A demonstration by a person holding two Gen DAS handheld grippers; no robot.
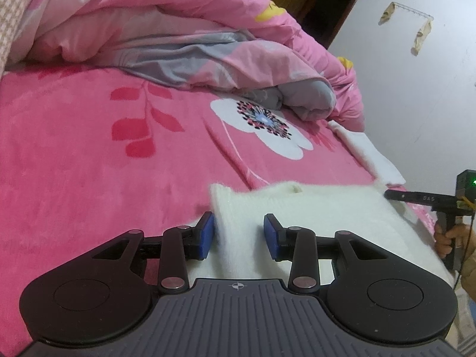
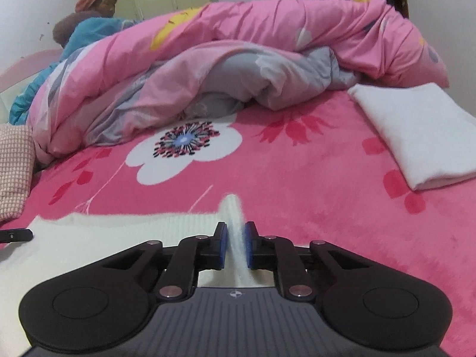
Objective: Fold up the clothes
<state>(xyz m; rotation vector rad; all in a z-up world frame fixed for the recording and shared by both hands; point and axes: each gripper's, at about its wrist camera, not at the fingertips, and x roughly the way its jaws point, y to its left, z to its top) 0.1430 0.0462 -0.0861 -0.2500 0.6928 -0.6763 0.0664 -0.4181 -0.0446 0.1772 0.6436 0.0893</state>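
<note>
Two tongs are on one fluffy white sweater (image 1: 297, 217), which lies flat on the pink blanket (image 1: 89, 148) at the near edge of the bed. The right tongs (image 2: 236, 245) are squeezed nearly shut on a pinched-up ridge of the sweater, with the blue pads pressing the fuzz from both sides. The left tongs (image 1: 238, 236) are partly open around the sweater's left edge. One pad sits just beside the edge and the other on top of the knit, so I judge they do not grip it yet.

At about 2 o'clock in the right view lies a folded white cloth (image 2: 416, 131). A big pink quilt (image 2: 238, 59) is heaped at 12 o'clock.

What could go wrong? The right tongs hold only a thin pinch of soft fuzz (it looks slippery), so a quick pull could let it slide out. If only the right side lifts while the left pads are not closed, the sweater would likely drag crooked and the fold would come out lopsided. A long sweep toward 2 o'clock might bump the folded cloth.
</note>
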